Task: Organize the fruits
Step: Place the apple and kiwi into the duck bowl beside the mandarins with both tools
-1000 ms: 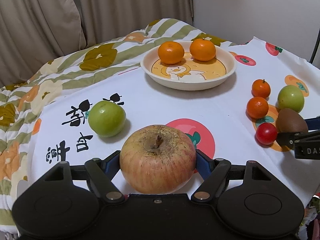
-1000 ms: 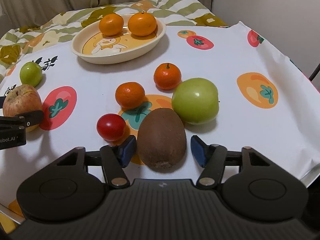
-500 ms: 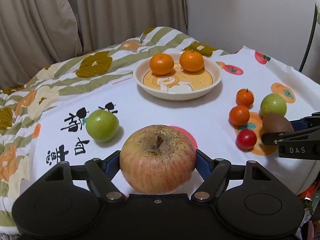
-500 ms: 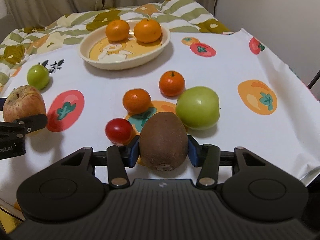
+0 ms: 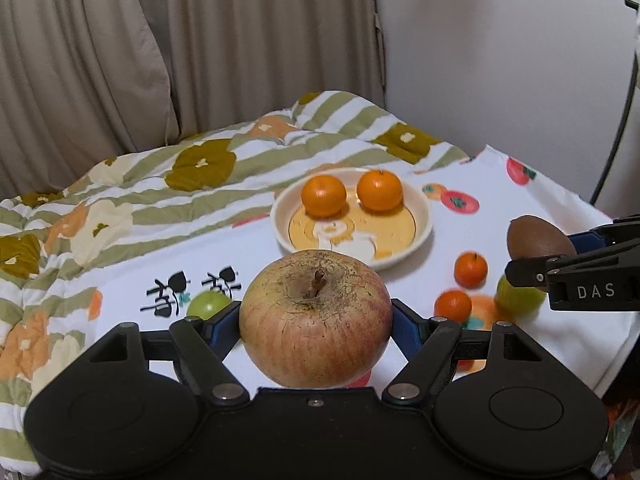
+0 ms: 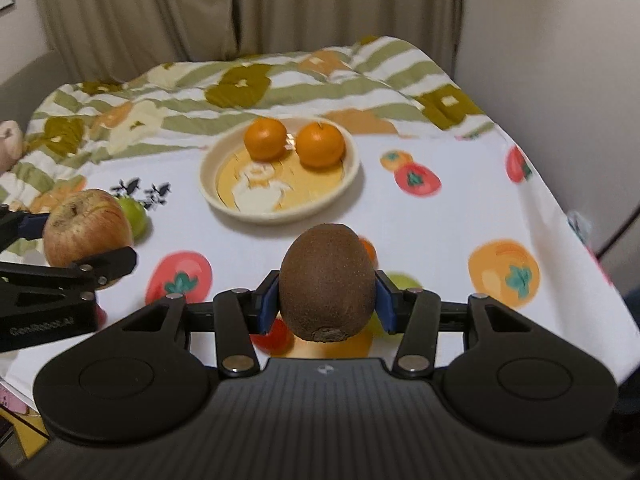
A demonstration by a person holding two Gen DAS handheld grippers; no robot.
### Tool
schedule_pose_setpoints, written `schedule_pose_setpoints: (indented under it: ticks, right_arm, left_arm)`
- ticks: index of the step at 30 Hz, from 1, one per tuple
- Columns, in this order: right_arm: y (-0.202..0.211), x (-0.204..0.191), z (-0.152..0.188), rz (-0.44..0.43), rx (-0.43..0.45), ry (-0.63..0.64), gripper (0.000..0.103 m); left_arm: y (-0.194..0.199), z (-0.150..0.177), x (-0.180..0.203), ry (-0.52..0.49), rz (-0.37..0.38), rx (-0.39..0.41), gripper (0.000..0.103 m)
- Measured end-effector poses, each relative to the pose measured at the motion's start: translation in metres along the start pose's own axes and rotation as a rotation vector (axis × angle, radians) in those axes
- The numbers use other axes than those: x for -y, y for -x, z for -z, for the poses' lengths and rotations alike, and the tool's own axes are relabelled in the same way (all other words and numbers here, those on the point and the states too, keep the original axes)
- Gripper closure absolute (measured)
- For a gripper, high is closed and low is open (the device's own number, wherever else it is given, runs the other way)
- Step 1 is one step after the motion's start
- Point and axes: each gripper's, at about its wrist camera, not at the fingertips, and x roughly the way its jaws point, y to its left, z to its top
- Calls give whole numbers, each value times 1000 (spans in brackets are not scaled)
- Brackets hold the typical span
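Item: red-yellow apple [image 5: 315,318], russeted around the stem, stem pointing up. It is sitting clamped between the blue pads of the left tool [image 5: 316,326], lifted clear of the white fruit-print cloth [image 5: 248,248].

Item: brown kiwi [image 6: 327,282], standing on end with its stem scar toward the camera. The right tool [image 6: 326,300] is gripping it, blue pads pressing on both flanks, and it is hanging above the cloth. In the left view the same kiwi is showing at the right edge, held up by the black tool body lettered "DAS".

Item: cream plate [image 5: 424,232] with a yellow cartoon print, resting on the cloth beyond both tools. Two oranges [image 5: 323,196] are sitting side by side in its far half.

Item: two small tangerines [image 5: 471,270], lying loose on the cloth to the right of the plate, one nearer than the other.

Item: large green apple [image 5: 518,300], lying just beside the tangerines, partly hidden behind the right tool.

Item: small green fruit [image 5: 208,305], resting on the cloth near black printed characters, partly hidden behind the left tool's finger.

Item: red tomato-like fruit [image 6: 274,336], blurred, peeking out under the right tool.

Setting: green-striped floral quilt [image 5: 160,184] lying under and beyond the cloth; beige curtains [image 5: 160,48] hanging behind.
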Motion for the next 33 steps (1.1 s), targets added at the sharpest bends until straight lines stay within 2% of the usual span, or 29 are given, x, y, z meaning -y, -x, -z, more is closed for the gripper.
schedule_pose_setpoints:
  ticks: [6,14,25,33]
  right_arm:
    - [-11,21,-36,-65,21,46,40]
    - [-49,50,-80,-117,22,110,40]
    - [-113,74,-104,-183,-38,171,40]
    - [-142,81,-111,-214,-73,201,40]
  left_arm:
    - [-13,-28,10,45,-35,-3,23]
    - [-48,-59,21,96,-89,-17,23]
    - [-113,-76,34,126,-140,-76,23]
    - [-152,-79,43,129,-152,-131,23]
